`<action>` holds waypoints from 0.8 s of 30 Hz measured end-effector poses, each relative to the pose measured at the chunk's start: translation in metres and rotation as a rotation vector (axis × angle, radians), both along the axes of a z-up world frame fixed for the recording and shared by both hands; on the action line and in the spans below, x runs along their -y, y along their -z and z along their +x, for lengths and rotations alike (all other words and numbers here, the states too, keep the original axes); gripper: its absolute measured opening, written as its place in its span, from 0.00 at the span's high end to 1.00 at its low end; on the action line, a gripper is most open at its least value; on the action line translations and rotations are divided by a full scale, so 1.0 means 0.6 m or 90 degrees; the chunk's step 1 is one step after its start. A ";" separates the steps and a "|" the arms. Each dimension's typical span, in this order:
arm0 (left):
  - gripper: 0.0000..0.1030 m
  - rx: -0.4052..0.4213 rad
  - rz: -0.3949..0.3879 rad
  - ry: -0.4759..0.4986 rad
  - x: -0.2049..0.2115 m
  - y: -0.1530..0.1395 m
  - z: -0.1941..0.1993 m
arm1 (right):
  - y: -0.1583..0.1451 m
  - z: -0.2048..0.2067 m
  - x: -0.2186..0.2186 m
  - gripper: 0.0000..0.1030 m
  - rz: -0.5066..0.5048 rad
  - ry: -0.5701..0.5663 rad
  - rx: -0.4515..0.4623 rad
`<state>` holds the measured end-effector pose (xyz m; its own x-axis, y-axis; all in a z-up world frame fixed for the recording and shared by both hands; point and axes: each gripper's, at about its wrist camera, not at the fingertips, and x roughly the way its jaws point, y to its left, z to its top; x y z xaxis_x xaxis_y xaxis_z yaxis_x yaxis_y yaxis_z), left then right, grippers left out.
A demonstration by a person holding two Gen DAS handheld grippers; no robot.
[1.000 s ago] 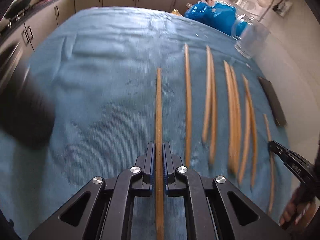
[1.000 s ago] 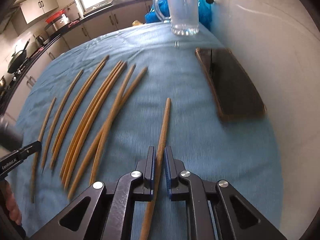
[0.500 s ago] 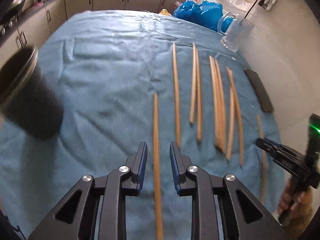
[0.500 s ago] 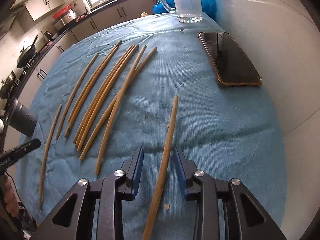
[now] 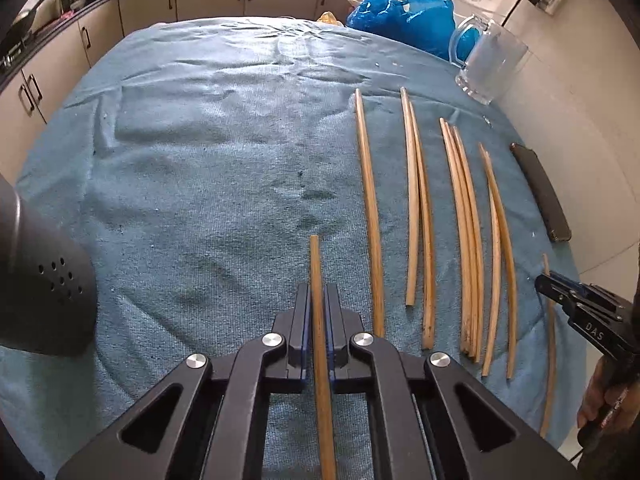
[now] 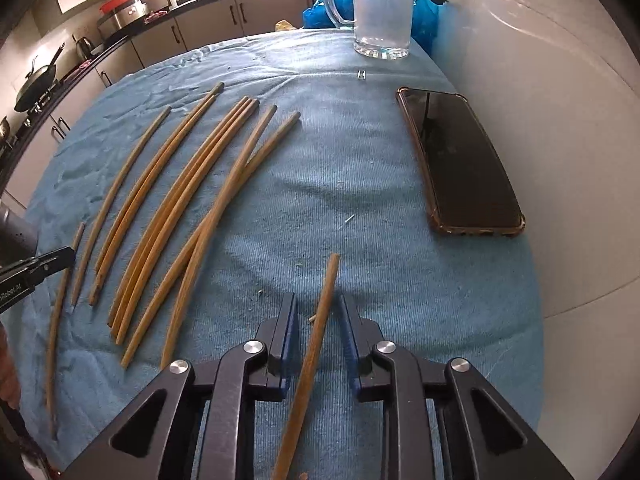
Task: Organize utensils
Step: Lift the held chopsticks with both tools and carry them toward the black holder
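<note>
Several long wooden chopsticks (image 5: 416, 208) lie side by side on the blue cloth (image 5: 208, 168). In the left wrist view my left gripper (image 5: 318, 292) is shut on the leftmost chopstick (image 5: 315, 264), whose short end sticks out ahead of the pads. In the right wrist view my right gripper (image 6: 318, 304) straddles a single chopstick (image 6: 328, 284) lying apart from the main group (image 6: 188, 200). Its jaws are closing, with gaps still showing on both sides of the stick. The right gripper's tip (image 5: 560, 288) also shows at the right edge of the left wrist view.
A black perforated holder (image 5: 44, 280) lies at the left edge of the cloth. A glass mug (image 6: 382, 4) stands at the back right, a phone (image 6: 460, 164) lies along the wall side, and a blue bag (image 5: 400, 16) sits behind. Kitchen cabinets line the far side.
Both grippers opened and drew back along their chopsticks. The left has shut again nearer its stick's far end; the right jaws have narrowed around their stick.
</note>
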<state>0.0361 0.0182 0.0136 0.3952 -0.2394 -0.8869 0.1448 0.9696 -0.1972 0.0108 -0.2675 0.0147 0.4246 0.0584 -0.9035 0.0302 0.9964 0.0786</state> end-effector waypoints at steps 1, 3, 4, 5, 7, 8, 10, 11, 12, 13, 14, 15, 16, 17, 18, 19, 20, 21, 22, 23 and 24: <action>0.94 -0.002 -0.001 -0.002 0.000 0.000 0.003 | 0.000 0.002 0.003 0.78 0.004 0.001 -0.001; 0.94 -0.001 0.006 -0.003 0.004 0.000 0.008 | 0.000 0.007 0.007 0.78 0.010 0.004 -0.004; 0.94 -0.001 0.009 -0.004 0.006 0.000 0.009 | 0.000 0.010 0.008 0.78 0.012 0.006 -0.006; 0.94 -0.001 0.013 -0.006 0.009 0.000 0.012 | 0.000 0.012 0.008 0.78 0.013 0.006 -0.009; 0.94 -0.002 0.018 -0.007 0.011 -0.001 0.016 | 0.000 0.019 0.009 0.78 0.017 0.006 -0.016; 0.95 -0.004 0.019 -0.008 0.012 -0.001 0.019 | 0.000 0.022 0.010 0.78 0.020 0.006 -0.018; 0.94 -0.011 0.022 -0.010 0.013 -0.001 0.024 | 0.000 0.026 0.015 0.78 0.030 0.009 -0.025; 0.94 -0.016 0.022 -0.010 0.013 -0.001 0.027 | 0.000 0.031 0.020 0.78 0.041 0.012 -0.031; 0.94 -0.019 0.020 -0.011 0.013 -0.001 0.028 | 0.000 0.037 0.022 0.78 0.049 0.014 -0.035; 0.94 -0.021 0.017 -0.013 0.011 -0.001 0.030 | 0.000 0.042 0.024 0.78 0.056 0.017 -0.040; 0.94 -0.023 0.013 -0.014 0.010 0.000 0.032 | 0.000 0.046 0.026 0.78 0.059 0.019 -0.045; 0.95 -0.025 0.009 -0.014 0.009 0.000 0.034 | 0.001 0.050 0.027 0.78 0.057 0.021 -0.049; 0.95 -0.026 0.006 -0.015 0.007 0.001 0.036 | 0.001 0.055 0.027 0.78 0.053 0.022 -0.053; 0.95 -0.028 0.004 -0.016 0.007 0.001 0.038 | 0.001 0.059 0.025 0.78 0.047 0.023 -0.056; 0.95 -0.028 0.003 -0.016 0.007 0.001 0.039 | 0.001 0.064 0.023 0.78 0.042 0.022 -0.059; 0.95 -0.027 0.004 -0.016 0.008 0.001 0.041 | 0.001 0.068 0.019 0.77 0.034 0.021 -0.063; 0.95 -0.027 0.003 -0.015 0.008 0.002 0.044 | 0.001 0.073 0.014 0.77 0.024 0.019 -0.067; 0.95 -0.026 0.003 -0.014 0.009 0.002 0.046 | 0.001 0.075 0.010 0.76 0.017 0.017 -0.069; 0.95 -0.027 0.001 -0.013 0.009 0.002 0.048 | 0.001 0.079 0.005 0.76 0.006 0.014 -0.072; 0.95 -0.027 0.000 -0.011 0.009 0.002 0.049 | 0.001 0.082 0.003 0.76 -0.003 0.010 -0.074; 0.95 -0.027 0.004 -0.004 0.010 0.002 0.050 | 0.002 0.085 0.000 0.76 -0.010 0.008 -0.075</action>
<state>0.0660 0.0121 0.0123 0.3594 -0.2318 -0.9040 0.1300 0.9717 -0.1975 0.0616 -0.2673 0.0137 0.3159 0.0389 -0.9480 0.0507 0.9970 0.0579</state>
